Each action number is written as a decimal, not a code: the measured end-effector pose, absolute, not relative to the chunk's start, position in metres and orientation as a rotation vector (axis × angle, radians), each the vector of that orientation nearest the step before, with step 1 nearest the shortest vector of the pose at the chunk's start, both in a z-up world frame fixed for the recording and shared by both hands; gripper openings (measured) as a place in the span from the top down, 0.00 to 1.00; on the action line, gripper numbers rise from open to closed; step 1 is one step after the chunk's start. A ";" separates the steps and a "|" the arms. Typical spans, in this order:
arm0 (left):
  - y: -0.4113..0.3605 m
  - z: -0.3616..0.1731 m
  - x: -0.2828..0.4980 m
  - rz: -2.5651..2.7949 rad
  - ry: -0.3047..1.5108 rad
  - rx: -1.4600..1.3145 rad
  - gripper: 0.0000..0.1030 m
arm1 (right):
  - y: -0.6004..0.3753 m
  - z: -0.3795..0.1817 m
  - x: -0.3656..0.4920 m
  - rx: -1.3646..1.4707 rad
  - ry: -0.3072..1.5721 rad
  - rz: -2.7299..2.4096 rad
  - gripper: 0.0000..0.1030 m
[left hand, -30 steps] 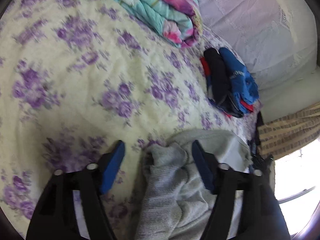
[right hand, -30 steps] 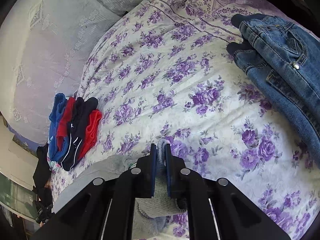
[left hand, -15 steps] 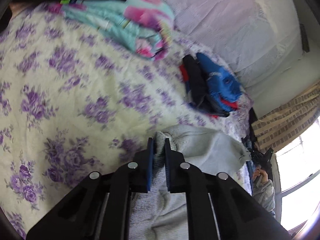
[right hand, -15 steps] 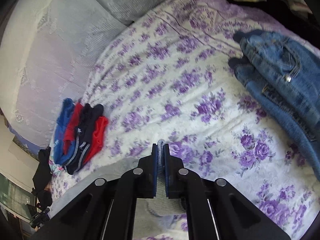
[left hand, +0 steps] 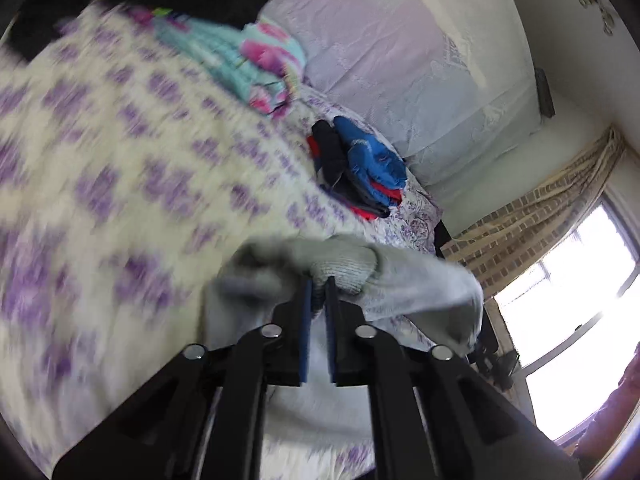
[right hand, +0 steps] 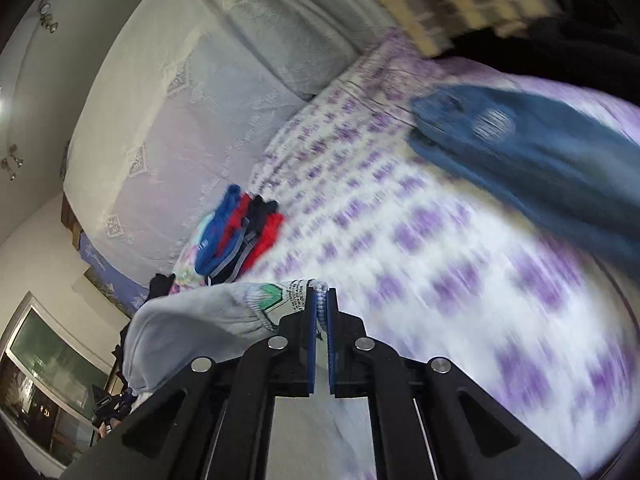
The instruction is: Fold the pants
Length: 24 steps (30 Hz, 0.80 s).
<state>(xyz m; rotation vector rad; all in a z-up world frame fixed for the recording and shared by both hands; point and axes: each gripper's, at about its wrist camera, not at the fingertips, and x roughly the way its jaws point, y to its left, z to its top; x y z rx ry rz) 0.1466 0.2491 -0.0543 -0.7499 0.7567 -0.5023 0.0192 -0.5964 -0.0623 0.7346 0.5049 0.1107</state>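
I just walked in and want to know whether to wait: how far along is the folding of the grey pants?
Early. Done: both grippers, left and right, are clamped on the grey pants at the ribbed edge. In hand: the pants hang lifted above the bed. Left: no fold shows yet.

My blue-padded black left gripper (left hand: pixel 318 286) pinches pale grey knit pants (left hand: pixel 420 284) — white bedspread with purple flowers (left hand: pixel 120 168), dark blue denim jeans (right hand: pixel 540 160).

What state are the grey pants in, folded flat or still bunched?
Bunched, not folded: grey pants hang crumpled, pinched in the left hand-held gripper and the right hand-held gripper, above the floral bedspread.
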 end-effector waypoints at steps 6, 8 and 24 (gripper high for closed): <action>0.286 -0.106 0.100 -0.325 0.829 -0.819 0.97 | -0.601 -0.125 -0.045 0.754 0.585 0.012 0.95; 0.299 -0.100 0.084 -0.267 0.799 -0.824 0.97 | -0.611 -0.122 -0.056 0.824 0.529 -0.001 0.93; 0.094 -0.014 0.086 -0.309 0.702 -0.227 0.12 | -0.539 -0.126 -0.006 1.089 0.528 0.144 0.38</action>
